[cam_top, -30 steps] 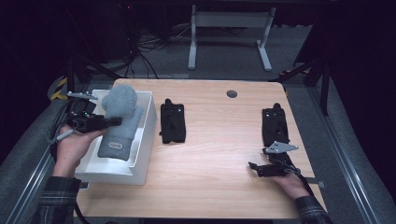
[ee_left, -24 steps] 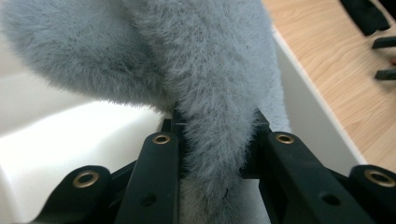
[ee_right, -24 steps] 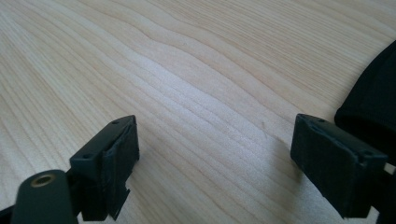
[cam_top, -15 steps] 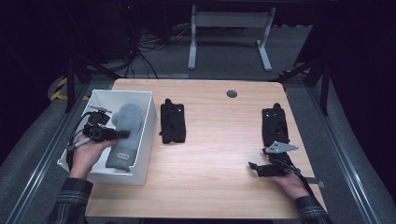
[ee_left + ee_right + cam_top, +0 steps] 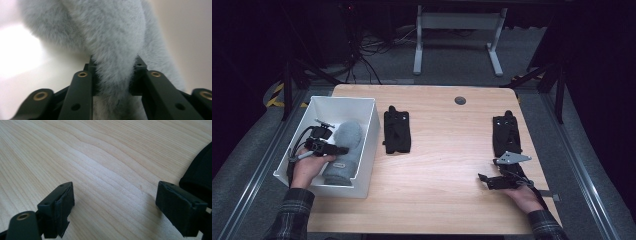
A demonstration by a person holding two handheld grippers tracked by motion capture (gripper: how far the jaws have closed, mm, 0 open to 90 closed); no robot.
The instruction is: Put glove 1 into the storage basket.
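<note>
A grey furry slipper [image 5: 343, 150] lies inside the white bin [image 5: 362, 107] at the table's left. My left gripper [image 5: 337, 149] is down in the bin and shut on the slipper's fluffy edge [image 5: 113, 57]; the fur bulges between its two black jaws. My right gripper [image 5: 484, 179] rests low on the wooden table near the front right. Its jaws stand wide apart with bare wood between them [image 5: 115, 192].
Two black holders lie on the table, one [image 5: 396, 131] just right of the bin, the other [image 5: 506, 134] behind my right gripper. A dark round grommet [image 5: 460, 100] sits near the table's far edge. Metal rails run along both sides.
My left gripper has carried the slipper down from above the bin into it. The bin now sits squarer to the table. The right gripper has not moved.
</note>
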